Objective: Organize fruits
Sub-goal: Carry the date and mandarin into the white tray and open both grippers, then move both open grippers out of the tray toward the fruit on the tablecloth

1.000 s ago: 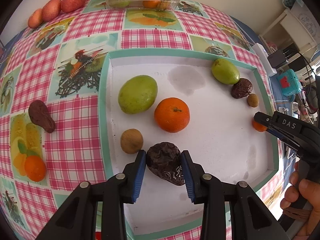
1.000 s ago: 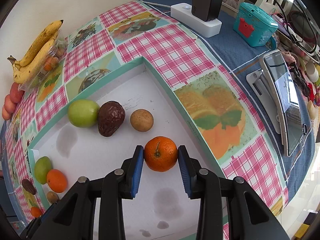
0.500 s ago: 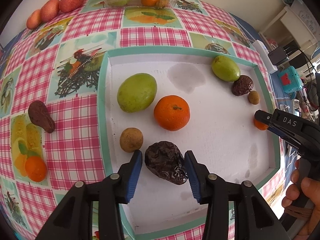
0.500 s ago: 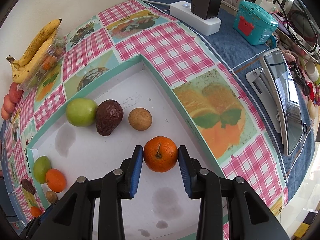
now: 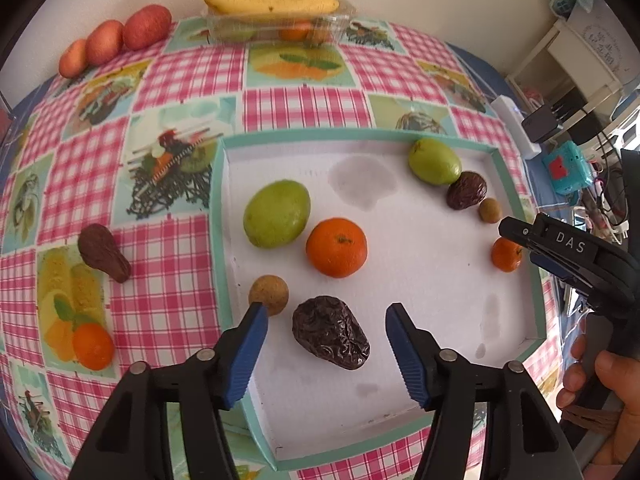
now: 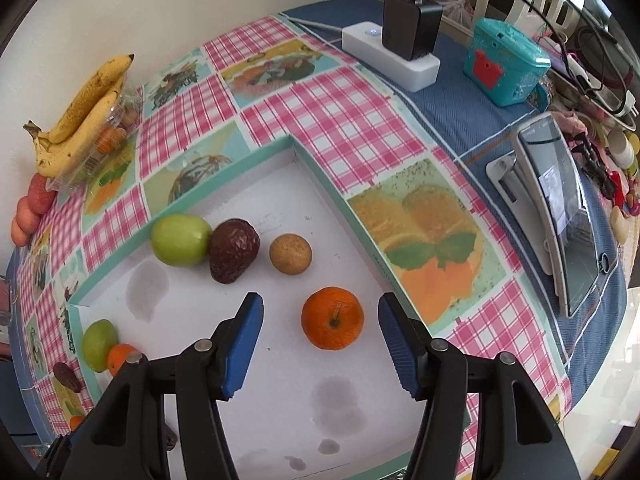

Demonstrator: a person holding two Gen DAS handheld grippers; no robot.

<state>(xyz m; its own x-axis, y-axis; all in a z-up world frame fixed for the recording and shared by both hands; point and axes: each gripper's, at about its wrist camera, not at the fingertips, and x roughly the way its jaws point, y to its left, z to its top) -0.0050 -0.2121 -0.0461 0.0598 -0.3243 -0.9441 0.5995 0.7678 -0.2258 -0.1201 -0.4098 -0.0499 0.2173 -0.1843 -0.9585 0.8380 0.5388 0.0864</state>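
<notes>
Left claw [image 5: 326, 330] wide open, holding nothing; the wrinkled dark fruit [image 5: 330, 332] lies loose between its blue pads on the white tray [image 5: 440, 320]. Right claw [image 6: 320, 328] equally spread and empty, its tangerine [image 6: 333, 318] free on the tray floor.

Risks: our left pad [image 5: 246, 354] sits just beside the small brown fruit [image 5: 269, 295] (any sideways drift nudges it). Both released fruits are round-ish and could roll if clipped on pull-back.

Room: the right-side tangerine is near the tray's teal wall [image 6: 352, 208], so little margin there. Tray centre is open. The checked surface [image 5: 168, 280] left of the tray is clear.
</notes>
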